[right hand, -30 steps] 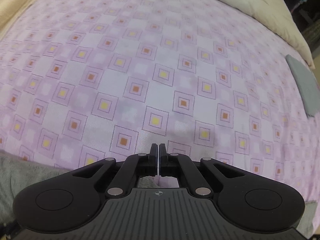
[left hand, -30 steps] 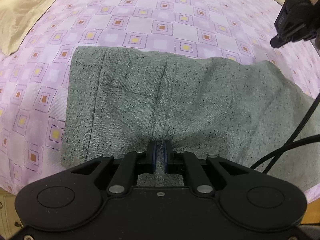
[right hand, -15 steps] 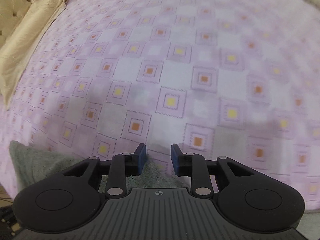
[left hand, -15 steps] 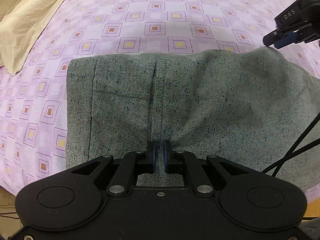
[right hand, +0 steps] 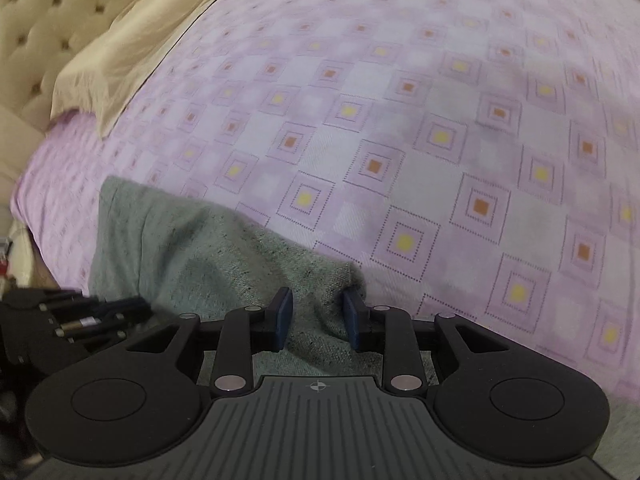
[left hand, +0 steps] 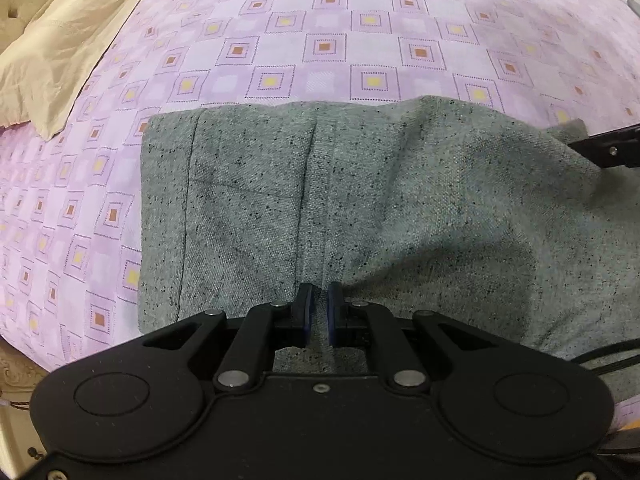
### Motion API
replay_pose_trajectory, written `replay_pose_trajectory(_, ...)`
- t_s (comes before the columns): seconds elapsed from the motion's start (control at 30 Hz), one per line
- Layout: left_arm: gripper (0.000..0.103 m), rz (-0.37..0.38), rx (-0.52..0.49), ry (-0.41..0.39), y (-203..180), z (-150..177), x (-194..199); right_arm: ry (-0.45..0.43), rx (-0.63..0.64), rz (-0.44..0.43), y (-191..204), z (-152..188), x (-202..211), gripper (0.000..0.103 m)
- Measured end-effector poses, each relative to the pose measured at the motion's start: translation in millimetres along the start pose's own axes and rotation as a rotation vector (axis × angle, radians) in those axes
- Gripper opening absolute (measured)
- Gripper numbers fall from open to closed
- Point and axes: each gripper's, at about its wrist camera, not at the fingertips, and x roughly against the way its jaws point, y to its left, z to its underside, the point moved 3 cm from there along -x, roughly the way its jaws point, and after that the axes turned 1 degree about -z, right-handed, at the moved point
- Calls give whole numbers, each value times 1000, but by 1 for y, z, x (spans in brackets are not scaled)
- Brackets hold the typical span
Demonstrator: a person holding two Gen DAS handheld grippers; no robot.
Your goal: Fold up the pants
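Note:
Grey speckled pants [left hand: 400,200] lie folded on the bed, a seam running up the middle in the left wrist view. My left gripper [left hand: 319,300] is shut on the pants, with the near edge pinched between its blue pads. In the right wrist view, my right gripper [right hand: 318,312] stands open low over a raised corner of the pants [right hand: 200,248]. Cloth lies between its fingers, but the pads are not pressing on it. Part of the right gripper [left hand: 608,146] shows at the pants' right edge. The left gripper [right hand: 60,320] shows at lower left.
A purple bedsheet [left hand: 320,40] with square patterns covers the bed beyond the pants. A beige pillow [left hand: 60,60] lies at the left, in front of a tufted headboard [right hand: 36,40]. Black cables [left hand: 612,356] trail at the lower right.
My right gripper has opened, swung toward the left and come down over the pants' corner. The left gripper has kept its grip and shifted only a little.

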Motion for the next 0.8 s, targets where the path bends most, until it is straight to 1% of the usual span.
replay_pose_trajectory(0.03,10,-7,-4,2,-2,-1,-1,-9,6,6,1,-1,1,27)
replay_pose_trajectory(0.1,10,-21,-16,4,-5,-2,-1,-57,62,25,9,1,9,27)
replay_pose_trajectory(0.13,10,-28,-25,4,-7,-2,-2,-74,93,19,14,5,14,27)
replay_pose_trajectory(0.2,10,-41,-36,7,-11,-2,-2,-68,114,-4,19,10,16,27)
replay_pose_trajectory(0.27,10,-49,-34,11,-14,-3,-1,-58,115,-21,21,15,12,28)
replay_pose_trajectory(0.5,10,-55,-33,17,-19,-5,0,-72,82,-12,11,12,10,27)
replay_pose_trajectory(0.63,10,-46,-31,16,-16,-5,-1,-190,71,52,-1,2,27,27)
replay_pose_trajectory(0.67,10,-42,-27,17,-15,-5,-1,-192,59,51,-8,-3,26,27)
replay_pose_trajectory(0.73,10,-36,-13,20,-12,-5,0,-156,43,36,-21,-10,17,27)
replay_pose_trajectory(0.8,10,-33,-8,21,-10,-5,0,-77,38,-18,-30,-15,4,27)
